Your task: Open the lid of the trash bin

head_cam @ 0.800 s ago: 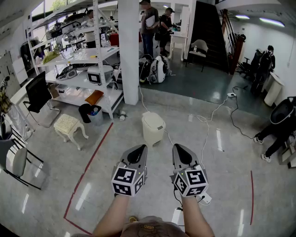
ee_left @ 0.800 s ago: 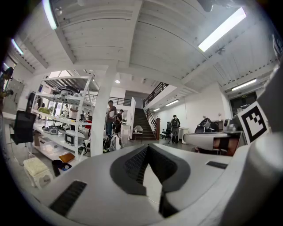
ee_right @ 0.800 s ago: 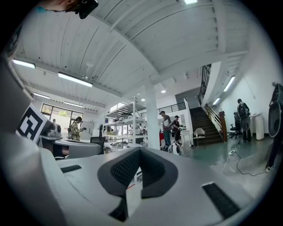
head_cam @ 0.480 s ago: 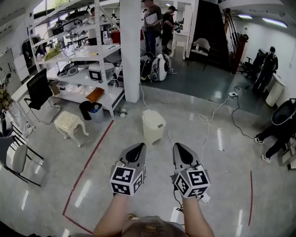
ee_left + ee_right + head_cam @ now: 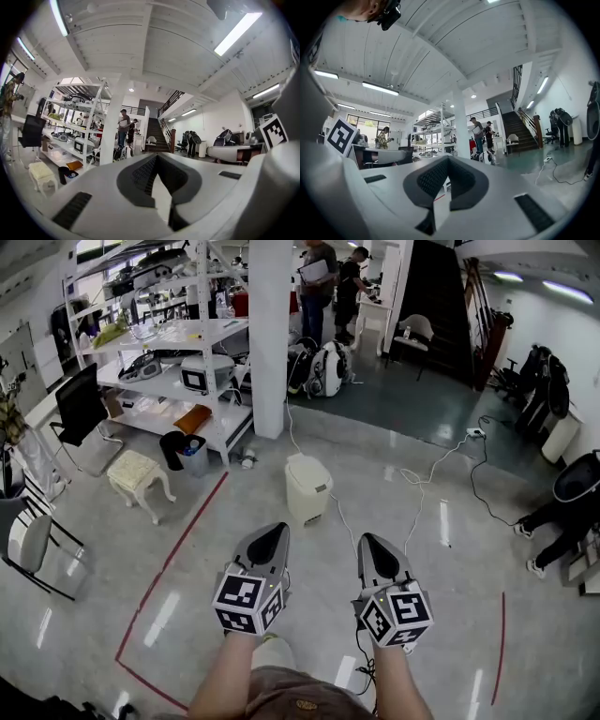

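Observation:
A cream trash bin (image 5: 307,487) stands on the glossy floor in front of a white pillar (image 5: 267,334), its lid down. In the head view my left gripper (image 5: 273,537) and right gripper (image 5: 372,547) are held side by side in the air, well short of the bin and apart from it. Both point toward it, the bin lying ahead between them. Each is shut with nothing between its jaws. In the left gripper view the left gripper (image 5: 157,157) has its jaw tips meeting; the right gripper (image 5: 447,158) looks the same in its own view. The bin is hidden in both gripper views.
Metal shelving (image 5: 169,343) stands left of the pillar, with a black bin (image 5: 173,468) and a cream stool (image 5: 136,479) in front. A white cable (image 5: 422,484) trails over the floor right of the trash bin. Red tape (image 5: 173,559) runs at left. People (image 5: 319,287) stand behind.
Both grippers sit a little lower in the head view and stay shut. The view has shifted slightly, so the bin appears a bit higher. Its lid stays down.

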Available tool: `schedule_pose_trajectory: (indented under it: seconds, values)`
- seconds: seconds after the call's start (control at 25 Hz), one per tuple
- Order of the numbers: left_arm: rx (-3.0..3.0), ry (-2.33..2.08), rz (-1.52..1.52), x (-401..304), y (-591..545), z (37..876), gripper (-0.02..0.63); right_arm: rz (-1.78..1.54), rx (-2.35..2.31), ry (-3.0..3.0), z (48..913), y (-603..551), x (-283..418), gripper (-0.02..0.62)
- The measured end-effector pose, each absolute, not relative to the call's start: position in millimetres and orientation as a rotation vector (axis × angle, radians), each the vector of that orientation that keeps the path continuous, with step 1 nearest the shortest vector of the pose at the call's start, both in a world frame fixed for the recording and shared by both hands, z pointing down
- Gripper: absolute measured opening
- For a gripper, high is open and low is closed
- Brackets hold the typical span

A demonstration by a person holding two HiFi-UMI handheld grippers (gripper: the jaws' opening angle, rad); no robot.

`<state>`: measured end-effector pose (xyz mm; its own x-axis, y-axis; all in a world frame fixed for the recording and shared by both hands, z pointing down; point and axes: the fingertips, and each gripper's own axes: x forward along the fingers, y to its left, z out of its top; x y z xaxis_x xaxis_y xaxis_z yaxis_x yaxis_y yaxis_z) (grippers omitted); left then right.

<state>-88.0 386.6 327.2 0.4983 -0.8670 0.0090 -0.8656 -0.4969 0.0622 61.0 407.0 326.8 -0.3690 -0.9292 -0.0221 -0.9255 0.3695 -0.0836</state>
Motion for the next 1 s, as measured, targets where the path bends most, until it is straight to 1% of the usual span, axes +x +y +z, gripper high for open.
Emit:
schedule_pose_trajectory:
  seconds: [0.6, 1.0]
  values:
    - [2.676, -1.498, -0.031, -66, 313, 338, 0.003, -0.112, -1.717, 2.544, 340, 336, 73, 0.031]
    - [2.681, -1.502, -0.044, -73, 218, 327, 0.003, -0.11, -1.721, 2.54, 335, 246, 70, 0.031]
